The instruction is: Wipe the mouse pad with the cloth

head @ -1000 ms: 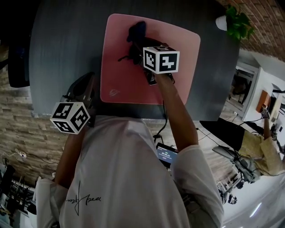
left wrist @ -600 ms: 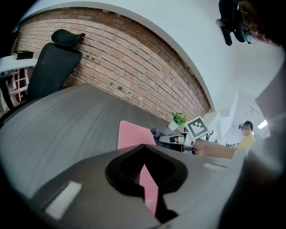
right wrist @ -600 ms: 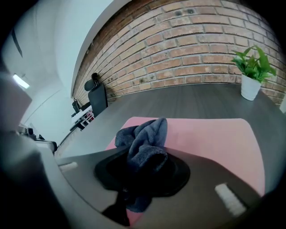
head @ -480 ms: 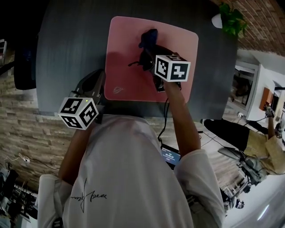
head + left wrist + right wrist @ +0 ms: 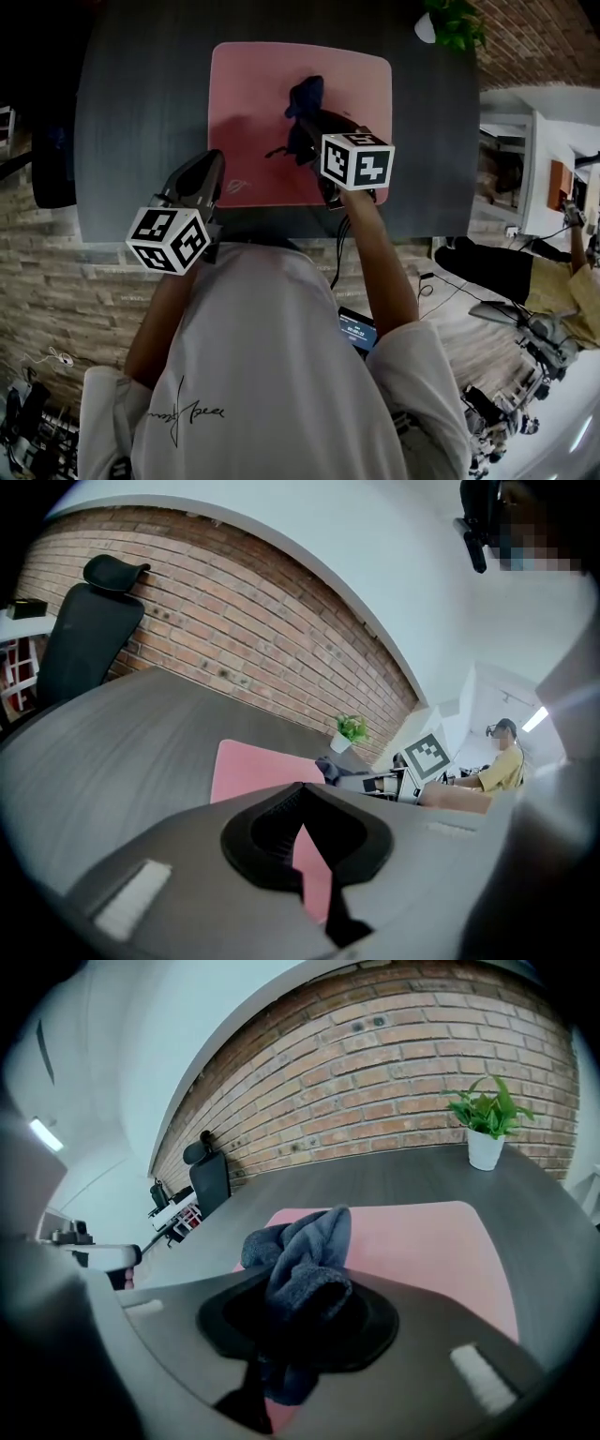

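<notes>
Mouse pad [image 5: 253, 103], pink with rounded corners, is lying flat on the dark grey table [image 5: 141, 112], its near edge running close to the table's front edge. A dark blue-grey cloth [image 5: 305, 98] is sitting bunched on the pad's middle, slightly toward the right half. The right gripper [image 5: 323, 141] is clamping the cloth: in the right gripper view its jaws are closing on the folded fabric [image 5: 300, 1269], which is bulging up between them and trailing forward onto the pink surface [image 5: 431, 1241]. The left gripper [image 5: 208, 164] is pointing at the pad's near left corner; in the left gripper view its jaws [image 5: 305, 827] are meeting at the tips with nothing held, only a thin sliver of pad showing through below. Whether it is touching the pad cannot be told. A small potted plant [image 5: 450, 19] is standing at the table's far right corner, and a black office chair [image 5: 89, 639] is standing by the brick wall beyond the table.
</notes>
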Available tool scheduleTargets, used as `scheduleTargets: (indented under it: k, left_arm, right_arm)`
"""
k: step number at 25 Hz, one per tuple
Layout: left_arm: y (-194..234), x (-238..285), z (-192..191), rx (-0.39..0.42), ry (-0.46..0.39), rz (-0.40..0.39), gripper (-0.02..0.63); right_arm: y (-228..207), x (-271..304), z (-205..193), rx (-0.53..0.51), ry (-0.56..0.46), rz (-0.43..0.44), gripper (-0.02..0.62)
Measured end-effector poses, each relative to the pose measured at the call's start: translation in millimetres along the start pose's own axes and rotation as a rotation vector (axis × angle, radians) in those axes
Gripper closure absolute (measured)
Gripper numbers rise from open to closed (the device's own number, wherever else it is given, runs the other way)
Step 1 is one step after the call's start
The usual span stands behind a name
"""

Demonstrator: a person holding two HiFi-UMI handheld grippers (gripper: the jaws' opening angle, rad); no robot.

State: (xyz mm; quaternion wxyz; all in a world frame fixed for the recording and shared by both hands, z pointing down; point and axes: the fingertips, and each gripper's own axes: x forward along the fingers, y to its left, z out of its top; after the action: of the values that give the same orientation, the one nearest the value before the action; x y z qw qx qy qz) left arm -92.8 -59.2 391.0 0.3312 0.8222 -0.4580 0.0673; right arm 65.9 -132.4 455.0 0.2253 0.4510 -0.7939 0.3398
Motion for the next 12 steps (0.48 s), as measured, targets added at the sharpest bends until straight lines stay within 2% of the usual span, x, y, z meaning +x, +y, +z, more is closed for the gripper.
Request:
scheduleTargets:
  k: [12]
  left_arm:
    - [-42, -15, 7, 0.041, -0.059, -0.052, 0.594]
  right_arm:
    - [16, -65, -28, 0.009, -0.068, 0.033, 0.494]
